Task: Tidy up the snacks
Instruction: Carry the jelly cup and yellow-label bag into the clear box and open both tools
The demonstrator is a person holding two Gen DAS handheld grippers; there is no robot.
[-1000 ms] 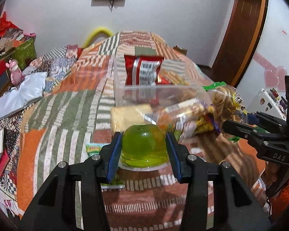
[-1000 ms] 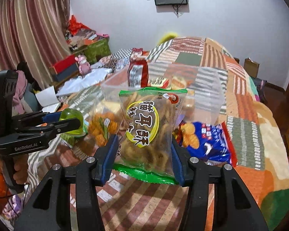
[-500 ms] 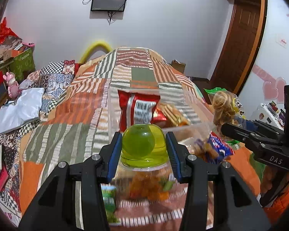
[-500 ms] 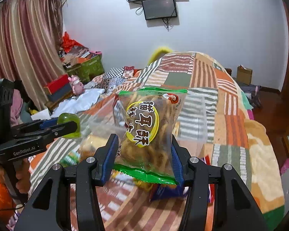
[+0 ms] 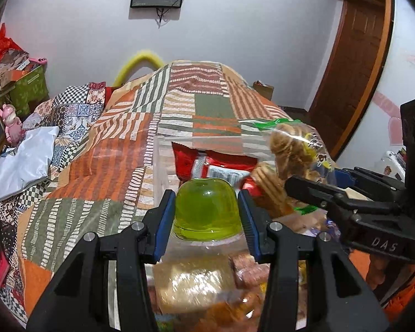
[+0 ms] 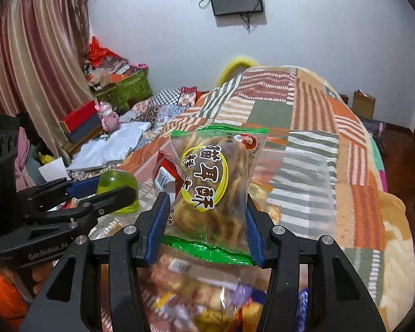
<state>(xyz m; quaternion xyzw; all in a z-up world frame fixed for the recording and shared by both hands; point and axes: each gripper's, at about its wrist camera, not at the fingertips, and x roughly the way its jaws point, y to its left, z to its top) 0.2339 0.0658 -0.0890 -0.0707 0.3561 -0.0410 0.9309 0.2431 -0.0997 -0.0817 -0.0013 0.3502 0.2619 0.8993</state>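
We hold the left gripper clenched on a green jelly cup, blue pads pressing its two flanks. The cup sits dome up, wide sealed rim down, so its axis runs upright, crossways to the line of the fingers. Our right gripper is clamped on a clear bag of twisted fried snacks, squeezed at its lower half. The bag stands on end, long axis upright and tipped a little to the right, green top seam far and high, green bottom seam hanging just beneath the pads, printed face toward the camera.

Outward from both claws lies the clear plastic bin on the patchwork quilt. In the left view its near wall is just under the cup and its open mouth stretches away to the far side, with a red snack packet leaning inside against the far part. So the bin lies ahead of and below each claw; the drop is forward and down, not sideways.

The two grippers are side by side, the right one's load just right of the cup in the left view. We judge the left claw nearer the bin's left near corner, the right nearer its middle. More wrapped snacks lie blurred below the fingers; whether they sit inside the bin or before it we cannot tell.
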